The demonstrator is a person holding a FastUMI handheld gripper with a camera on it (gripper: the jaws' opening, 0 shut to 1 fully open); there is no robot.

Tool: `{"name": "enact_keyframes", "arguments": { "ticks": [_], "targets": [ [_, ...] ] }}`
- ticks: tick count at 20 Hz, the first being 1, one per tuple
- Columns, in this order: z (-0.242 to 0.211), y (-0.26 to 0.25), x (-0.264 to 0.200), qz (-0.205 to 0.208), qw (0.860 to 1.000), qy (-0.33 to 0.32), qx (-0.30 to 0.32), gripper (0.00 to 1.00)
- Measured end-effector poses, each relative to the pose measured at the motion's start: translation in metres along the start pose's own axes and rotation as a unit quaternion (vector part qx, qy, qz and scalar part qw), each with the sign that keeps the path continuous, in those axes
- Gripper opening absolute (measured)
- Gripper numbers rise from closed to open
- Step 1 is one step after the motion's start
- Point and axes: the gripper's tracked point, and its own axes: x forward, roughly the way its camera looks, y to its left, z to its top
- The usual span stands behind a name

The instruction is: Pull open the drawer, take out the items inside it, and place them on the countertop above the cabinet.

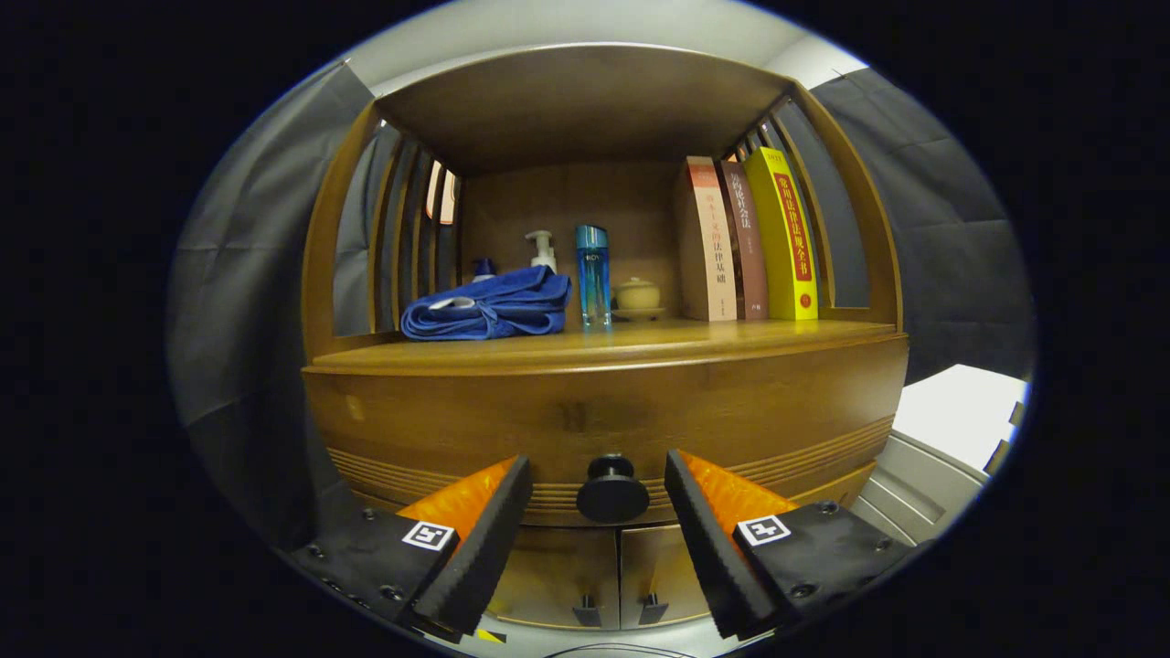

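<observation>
The claw (pixel 599 489) stood spread apart with the closed drawer's (pixel 603 420) round knob (pixel 611 490) between its fingers, apparently lined up to grip and pull.

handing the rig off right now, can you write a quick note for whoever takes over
Gripper: open, fingers on either side of the drawer knob, not pressing on it.
Drawer: closed; its contents cannot be seen.
Countertop above it holds a folded blue cloth, bottles, a small lidded pot and three books at its back right.
Done: gripper lined up on the knob.
Left: close on the knob, pull the drawer open, move its items onto the countertop.
</observation>
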Motion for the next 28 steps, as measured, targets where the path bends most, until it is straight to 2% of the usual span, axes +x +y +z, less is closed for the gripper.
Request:
{"name": "enact_keyframes", "arguments": {
  "ticks": [3, 10, 15, 17, 18, 28],
  "targets": [
    [-0.008, -0.002, 0.011, -0.003, 1.0, 0.011, -0.002, 0.94],
    [-0.006, -0.004, 0.016, -0.012, 1.0, 0.004, -0.028, 0.54],
    [-0.005, -0.005, 0.018, -0.01, 1.0, 0.006, -0.017, 0.52],
    [-0.004, -0.007, 0.019, -0.017, 1.0, 0.005, -0.011, 0.45],
    [-0.004, -0.007, 0.019, -0.021, 1.0, 0.004, -0.015, 0.44],
    [0.001, -0.009, -0.02, -0.031, 0.999, 0.011, -0.002, 0.44]
  ]
}}
